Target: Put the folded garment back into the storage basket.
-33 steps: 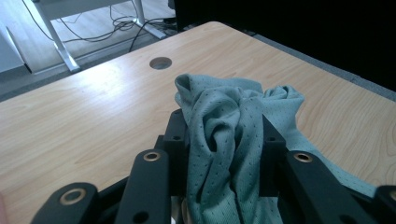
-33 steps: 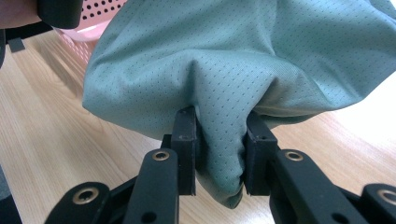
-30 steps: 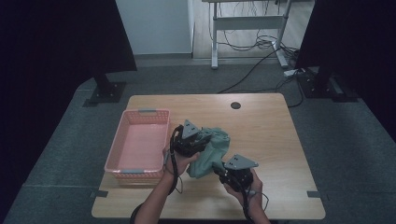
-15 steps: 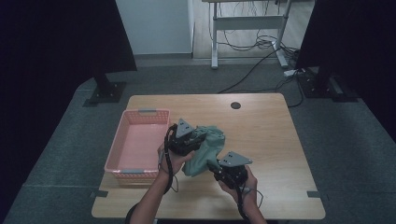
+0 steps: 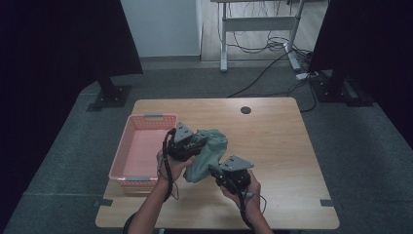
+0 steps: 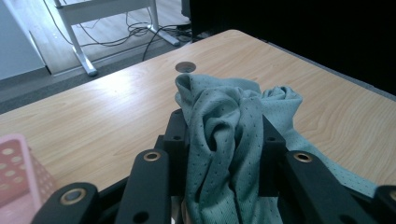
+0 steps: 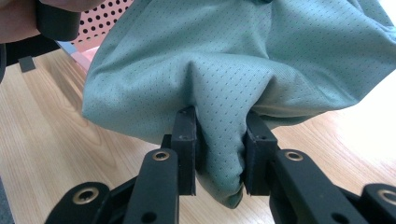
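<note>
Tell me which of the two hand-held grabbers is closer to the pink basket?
The left gripper, right beside the pink basket. The right gripper sits nearer the person and farther from the basket. Both have their jaws shut on the green cloth.

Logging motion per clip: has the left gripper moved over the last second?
Yes. The left gripper, shut on the green mesh cloth, has shifted left toward the pink plastic basket.

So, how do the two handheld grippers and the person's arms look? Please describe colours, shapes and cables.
Both the left gripper and the right gripper are black, each with a grey three-cornered plate on top. Their two jaws are flat black blocks on linked bars with round metal rivets, seen in the gripper views. A dark cable trails along the left forearm. The forearms are bare, with no sleeves in view.
</note>
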Demonstrator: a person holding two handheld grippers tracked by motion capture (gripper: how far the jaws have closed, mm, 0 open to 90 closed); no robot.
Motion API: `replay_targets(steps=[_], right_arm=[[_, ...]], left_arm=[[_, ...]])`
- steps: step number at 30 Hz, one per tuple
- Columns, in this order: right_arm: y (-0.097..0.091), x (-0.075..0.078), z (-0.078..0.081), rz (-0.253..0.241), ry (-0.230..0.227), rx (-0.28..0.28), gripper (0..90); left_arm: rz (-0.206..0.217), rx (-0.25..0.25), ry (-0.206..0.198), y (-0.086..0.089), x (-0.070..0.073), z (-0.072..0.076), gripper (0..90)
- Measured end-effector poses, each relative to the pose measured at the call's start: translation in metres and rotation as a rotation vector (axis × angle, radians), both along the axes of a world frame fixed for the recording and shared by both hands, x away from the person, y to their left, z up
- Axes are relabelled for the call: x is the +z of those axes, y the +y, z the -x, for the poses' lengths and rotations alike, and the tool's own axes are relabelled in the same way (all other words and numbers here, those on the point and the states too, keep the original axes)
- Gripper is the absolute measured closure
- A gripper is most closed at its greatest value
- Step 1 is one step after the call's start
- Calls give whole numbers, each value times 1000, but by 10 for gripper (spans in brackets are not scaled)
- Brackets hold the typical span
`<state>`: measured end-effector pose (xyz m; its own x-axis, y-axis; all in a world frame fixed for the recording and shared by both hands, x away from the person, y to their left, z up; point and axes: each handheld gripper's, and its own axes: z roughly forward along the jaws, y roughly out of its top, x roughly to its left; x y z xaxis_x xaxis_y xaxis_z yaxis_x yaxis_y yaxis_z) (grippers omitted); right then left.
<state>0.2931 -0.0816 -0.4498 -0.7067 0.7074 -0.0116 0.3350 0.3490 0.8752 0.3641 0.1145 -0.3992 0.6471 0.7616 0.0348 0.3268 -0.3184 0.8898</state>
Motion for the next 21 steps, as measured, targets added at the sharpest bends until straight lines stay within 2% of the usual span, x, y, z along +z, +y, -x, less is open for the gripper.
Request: replay_targets(steps=[21], right_arm=[[26,7,-9,3,-10,27,702]], left_arm=[[-5,27,-15,27,8,-2,647]])
